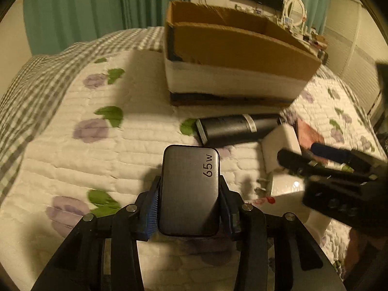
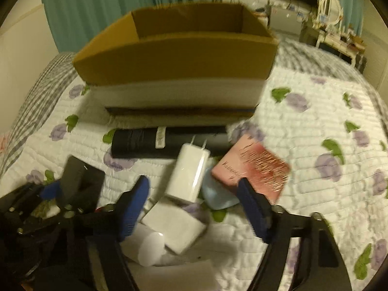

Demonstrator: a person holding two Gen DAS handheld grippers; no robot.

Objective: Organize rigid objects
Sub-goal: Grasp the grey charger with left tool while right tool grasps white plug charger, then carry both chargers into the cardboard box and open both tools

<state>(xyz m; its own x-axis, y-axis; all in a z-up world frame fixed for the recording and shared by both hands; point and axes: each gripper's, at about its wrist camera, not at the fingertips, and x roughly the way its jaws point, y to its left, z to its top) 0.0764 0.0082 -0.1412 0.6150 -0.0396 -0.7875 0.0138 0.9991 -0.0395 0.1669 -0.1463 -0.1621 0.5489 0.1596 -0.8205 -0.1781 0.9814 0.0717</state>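
Note:
My left gripper (image 1: 189, 189) is shut on a grey 65W charger (image 1: 190, 191) and holds it above the quilt, short of the open cardboard box (image 1: 232, 46). My right gripper (image 2: 192, 186) is open and empty, its blue pads either side of a white plug adapter (image 2: 190, 172) lying on the quilt. In the left wrist view the right gripper (image 1: 298, 157) shows blurred at the right. In the right wrist view the left gripper (image 2: 52, 190) holds the charger (image 2: 80, 184) at lower left. The box (image 2: 177, 55) stands straight ahead.
A black cylinder (image 2: 169, 143) lies in front of the box, also in the left wrist view (image 1: 240, 128). A pink card (image 2: 254, 169), a light blue object (image 2: 218, 196), a white block (image 2: 174, 228) and a white tube (image 2: 148, 247) lie around the adapter on the flowered quilt (image 2: 327, 121).

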